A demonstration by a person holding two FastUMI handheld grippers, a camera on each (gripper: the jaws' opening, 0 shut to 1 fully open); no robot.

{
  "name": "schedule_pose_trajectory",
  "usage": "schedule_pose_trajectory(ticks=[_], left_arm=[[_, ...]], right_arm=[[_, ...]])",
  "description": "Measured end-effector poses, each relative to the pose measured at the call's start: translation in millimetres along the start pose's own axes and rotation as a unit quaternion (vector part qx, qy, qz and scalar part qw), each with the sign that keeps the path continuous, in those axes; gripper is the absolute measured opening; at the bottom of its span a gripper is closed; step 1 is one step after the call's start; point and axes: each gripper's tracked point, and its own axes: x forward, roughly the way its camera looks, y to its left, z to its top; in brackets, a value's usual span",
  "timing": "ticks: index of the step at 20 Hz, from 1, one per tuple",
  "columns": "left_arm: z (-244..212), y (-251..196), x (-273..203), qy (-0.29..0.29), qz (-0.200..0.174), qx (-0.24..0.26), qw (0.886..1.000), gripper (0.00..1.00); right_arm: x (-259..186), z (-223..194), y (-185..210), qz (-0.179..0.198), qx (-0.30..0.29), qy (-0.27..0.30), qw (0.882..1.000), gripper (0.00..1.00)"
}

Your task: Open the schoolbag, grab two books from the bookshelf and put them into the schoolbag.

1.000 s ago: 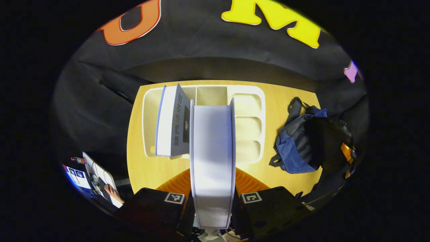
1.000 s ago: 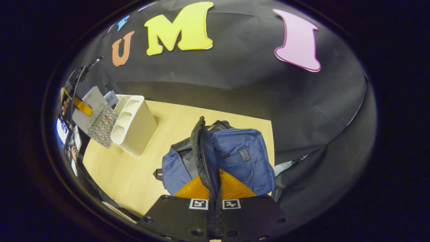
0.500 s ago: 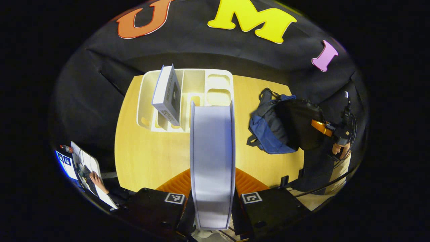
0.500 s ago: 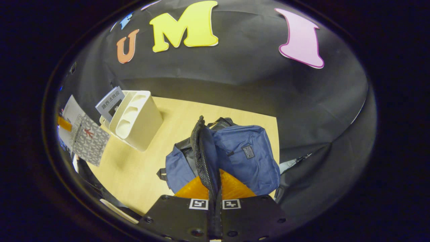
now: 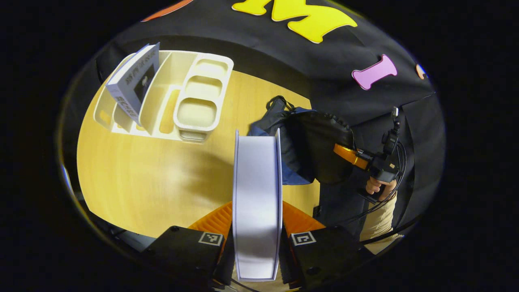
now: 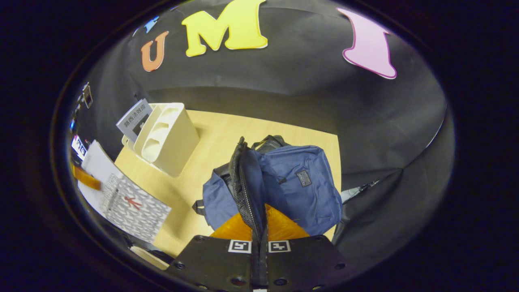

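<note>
Left gripper view showed the left gripper (image 5: 257,227) squeezing a thick white-paged book with a thin blue cover (image 5: 256,194) between its two fingers, page edges up. The book hung over the light wooden table (image 5: 134,174), apart from the cream plastic bookshelf with several slots (image 5: 198,113). One more grey book (image 5: 134,83) leaned in a slot of that shelf. The dark blue cloth schoolbag with black lining (image 5: 308,150) sat just past the top end of the held book, with its mouth pulled open.

In the right gripper view, the right gripper (image 6: 259,259) was pinched tight on the bag's black zipper edge (image 6: 243,186), lifting that flap up. The patterned cover of the held book (image 6: 129,205) showed at the left, well apart from the bag.

So the bag looked open and the first book was on its way there.

What could go wrong? The book was fat and heavy, and it was held near one end, so it could tip or slip out on the way. The bag's mouth was soft. If the right gripper let the flap sag, the book's corner could catch on the edge and push the bag over. It was hard to tell how wide the mouth was from here.
</note>
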Motion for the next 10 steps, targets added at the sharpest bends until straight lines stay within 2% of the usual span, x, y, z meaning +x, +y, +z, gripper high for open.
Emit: schedule_pose_trajectory(ticks=[4,7,8,10], left_arm=[[22,-30,50,-0.032,-0.091,-0.058,0.994,0.47],[46,-44,91,-0.074,-0.134,-0.081,0.985,0.51],[52,-48,106,-0.089,-0.147,-0.096,0.98,0.47],[57,-62,137,-0.104,-0.192,-0.129,0.967,0.47]], right_arm=[[1,6,0,0.004,0.021,-0.002,1.0,0.0],[3,8,-3,-0.001,0.022,0.005,1.0,0.0],[5,12,-1,0.0,0.022,0.006,1.0,0.0],[4,22,3,0.001,0.026,-0.006,1.0,0.0]])
